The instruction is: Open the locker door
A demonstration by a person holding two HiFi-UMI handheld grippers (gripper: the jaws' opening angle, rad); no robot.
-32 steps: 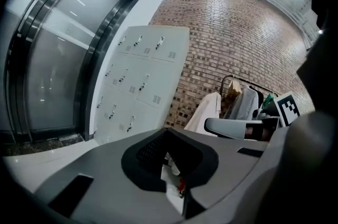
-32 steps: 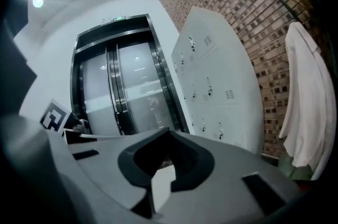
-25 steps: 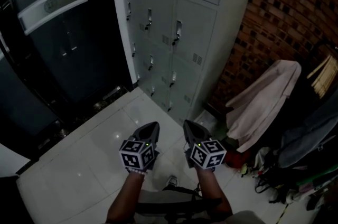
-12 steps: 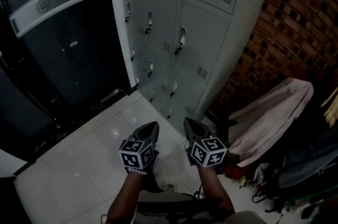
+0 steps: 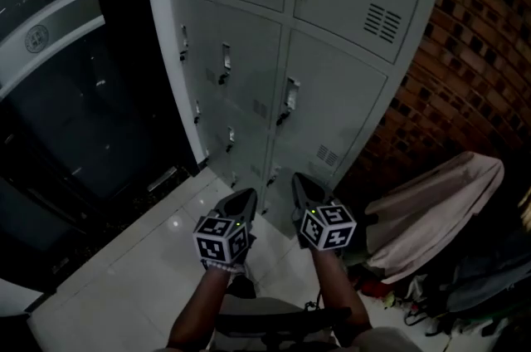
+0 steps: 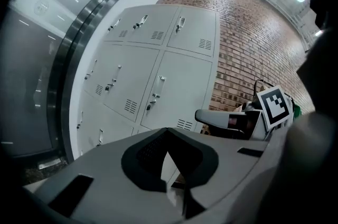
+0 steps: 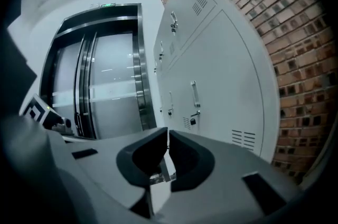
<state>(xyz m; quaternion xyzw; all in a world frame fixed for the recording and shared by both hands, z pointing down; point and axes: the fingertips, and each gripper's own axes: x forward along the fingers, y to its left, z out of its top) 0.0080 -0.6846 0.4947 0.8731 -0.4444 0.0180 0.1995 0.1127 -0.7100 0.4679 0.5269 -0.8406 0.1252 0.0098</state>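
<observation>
A bank of grey metal lockers stands ahead, each door with a slim handle and a lock. One door handle is just beyond and above my grippers; it also shows in the left gripper view as handle and in the right gripper view as handle. My left gripper is shut, tips together, and empty. My right gripper has just been opening; a thin slit shows between its tips with nothing in it. Both point at the lockers, side by side and short of the doors.
Dark glass doors with a steel frame stand left of the lockers. A brick wall runs on the right. A pale cloth hangs over clutter at the lower right. White floor tiles lie below.
The lockers have grown larger and nearer in the head view. Both grippers have travelled forward toward them, still side by side.
</observation>
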